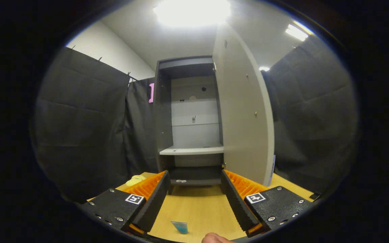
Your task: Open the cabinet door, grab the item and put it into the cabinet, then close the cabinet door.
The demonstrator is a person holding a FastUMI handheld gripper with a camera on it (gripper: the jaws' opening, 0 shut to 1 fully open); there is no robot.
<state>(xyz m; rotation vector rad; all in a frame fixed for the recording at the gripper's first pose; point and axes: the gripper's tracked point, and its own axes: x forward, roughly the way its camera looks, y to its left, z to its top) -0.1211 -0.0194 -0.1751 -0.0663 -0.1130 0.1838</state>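
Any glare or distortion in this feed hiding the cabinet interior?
Gripper view: ceiling light blows out above the cabinet; fisheye bows the open door; the shelf stays readable, the space beneath is shadowed; the tool sits open over the table.

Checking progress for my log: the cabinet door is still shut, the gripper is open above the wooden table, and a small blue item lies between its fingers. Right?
Not quite: the gripper view shows the cabinet door swung open, shelves exposed. The rest holds: the gripper is open above the wooden table, with the small blue item between its fingers.
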